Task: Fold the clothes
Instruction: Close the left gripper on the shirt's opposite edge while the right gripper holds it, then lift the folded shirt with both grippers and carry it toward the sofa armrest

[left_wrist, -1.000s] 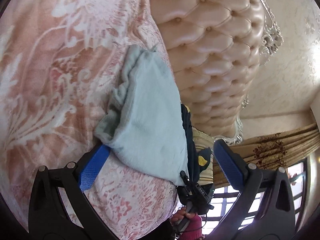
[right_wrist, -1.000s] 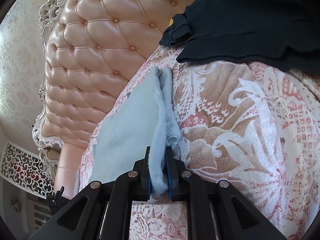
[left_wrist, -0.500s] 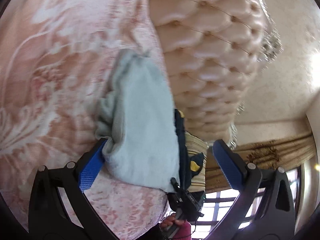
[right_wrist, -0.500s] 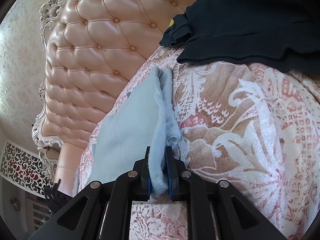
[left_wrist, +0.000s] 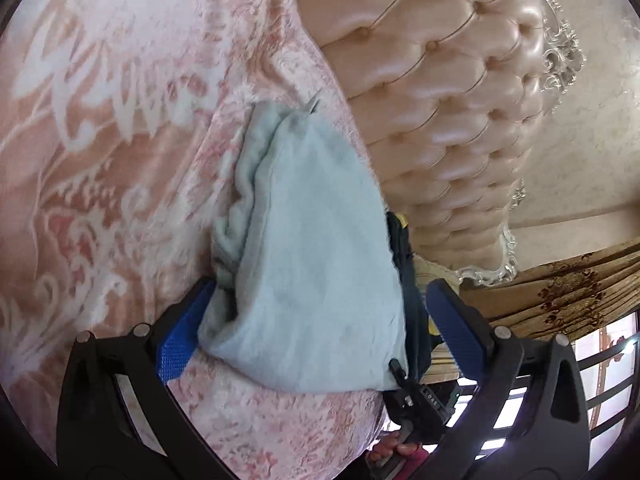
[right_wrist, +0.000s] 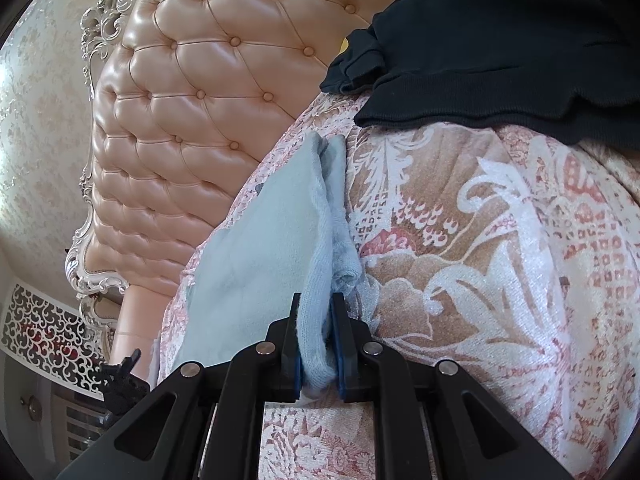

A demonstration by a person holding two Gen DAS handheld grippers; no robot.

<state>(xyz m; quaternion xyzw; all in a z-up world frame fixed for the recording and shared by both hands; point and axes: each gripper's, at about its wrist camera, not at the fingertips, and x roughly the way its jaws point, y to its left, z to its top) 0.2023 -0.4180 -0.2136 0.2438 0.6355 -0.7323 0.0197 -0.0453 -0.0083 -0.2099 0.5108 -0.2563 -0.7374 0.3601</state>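
Pale-blue garment [right_wrist: 256, 264] lies folded on the patterned bedspread [right_wrist: 500, 280], jaws pinching it.

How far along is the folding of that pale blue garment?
Partly done: the pale blue garment already lies doubled in layers on the pink patterned bedspread. The right tongs pinch one edge; the left tongs stand open around the other. The black garment beyond lies unfolded.

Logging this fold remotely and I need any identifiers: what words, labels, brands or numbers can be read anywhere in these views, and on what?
Other gripper's black body, seen in the left wrist view: small pale characters, too small and blurred to read.
Light blue garment: no label or print visible.
Black garment: no print visible.
Patterned bedspread, tufted headboard: ornament only, no text.
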